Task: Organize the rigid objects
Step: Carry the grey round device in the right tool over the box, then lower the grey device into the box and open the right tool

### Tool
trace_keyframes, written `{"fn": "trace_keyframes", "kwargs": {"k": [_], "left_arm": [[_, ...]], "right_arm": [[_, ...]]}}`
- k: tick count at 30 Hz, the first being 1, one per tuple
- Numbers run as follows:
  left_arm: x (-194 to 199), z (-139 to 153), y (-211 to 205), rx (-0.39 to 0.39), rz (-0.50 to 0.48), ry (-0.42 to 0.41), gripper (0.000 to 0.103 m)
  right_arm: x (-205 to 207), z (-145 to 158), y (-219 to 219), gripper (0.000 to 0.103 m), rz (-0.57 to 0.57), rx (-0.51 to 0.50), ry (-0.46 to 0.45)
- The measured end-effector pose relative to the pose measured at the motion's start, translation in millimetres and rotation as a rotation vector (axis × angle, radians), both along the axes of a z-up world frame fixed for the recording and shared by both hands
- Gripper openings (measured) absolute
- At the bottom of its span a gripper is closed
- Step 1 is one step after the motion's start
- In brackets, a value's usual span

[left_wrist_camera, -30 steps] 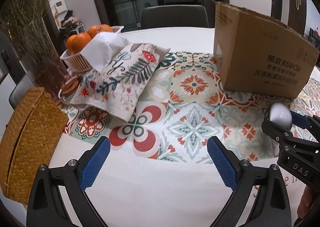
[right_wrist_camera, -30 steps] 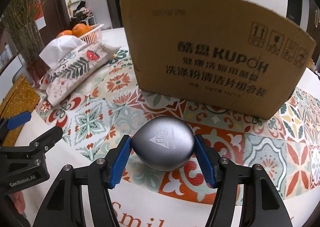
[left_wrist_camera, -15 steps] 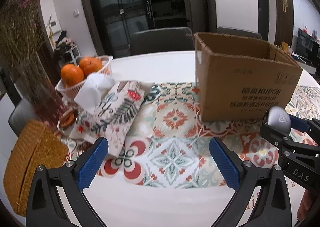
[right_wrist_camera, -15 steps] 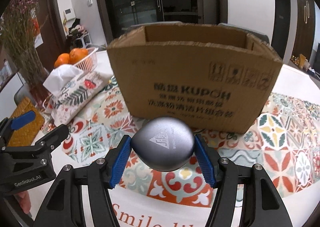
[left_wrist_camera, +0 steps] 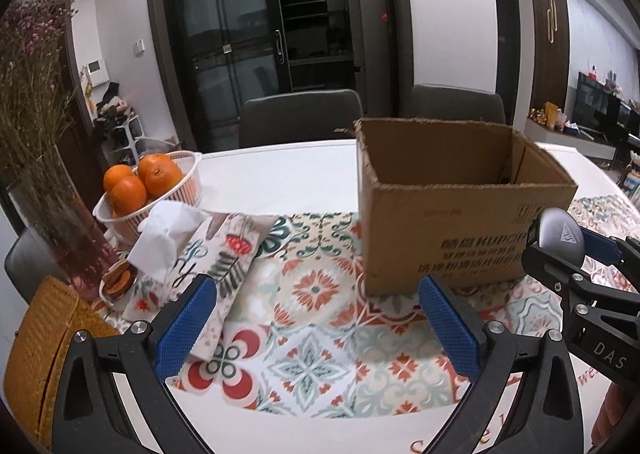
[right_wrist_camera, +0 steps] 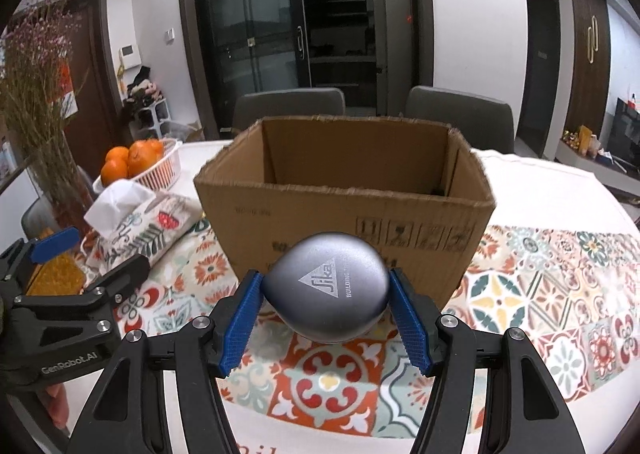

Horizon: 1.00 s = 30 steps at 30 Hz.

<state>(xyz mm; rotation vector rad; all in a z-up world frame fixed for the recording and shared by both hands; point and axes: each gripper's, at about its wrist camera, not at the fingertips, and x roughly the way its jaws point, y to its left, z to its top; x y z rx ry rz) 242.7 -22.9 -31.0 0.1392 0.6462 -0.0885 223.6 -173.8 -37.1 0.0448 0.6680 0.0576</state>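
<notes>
Your right gripper (right_wrist_camera: pixel 326 312) is squeezing a gray teardrop-shaped Sika gadget (right_wrist_camera: pixel 326 286). Its 2 blue pads (right_wrist_camera: pixel 244 318) press on the left and right sides of the gadget, and the pointed end faces left. You hold it up in the air, above the patterned tablecloth (right_wrist_camera: pixel 540 274) and just in front of the open cardboard box (right_wrist_camera: pixel 344 202). The gripper tilts down a little toward the table. The gadget sits lower than the box's top edge in this view.

Your left gripper (left_wrist_camera: pixel 316 322) is wide open with nothing between its 2 blue pads (left_wrist_camera: pixel 186 326). It also tilts down, over the tablecloth, to the left of your right gripper. From its camera you see the gadget at the far right, beside the box's front wall.

A flowered tissue box (left_wrist_camera: pixel 212 254) and a white basket of oranges (left_wrist_camera: pixel 176 182) sit to the left of the box.
</notes>
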Motion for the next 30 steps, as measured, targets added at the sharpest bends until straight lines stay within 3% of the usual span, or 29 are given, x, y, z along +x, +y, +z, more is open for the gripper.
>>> {"fn": "trace_keyframes", "kwargs": {"k": [16,30], "left_arm": [[19.8,31.9,-21.6,-0.023,-0.051,-0.061,0.103],[55.8,47.2,-33.2,-0.021,-0.044,-0.078,0.103]], "right_arm": [[7.9,40.7,-17.3,0.064,-0.031,-0.019,-0.095],[42.6,61.2,-31.4,0.064,-0.055,-0.029,-0.127]]}}
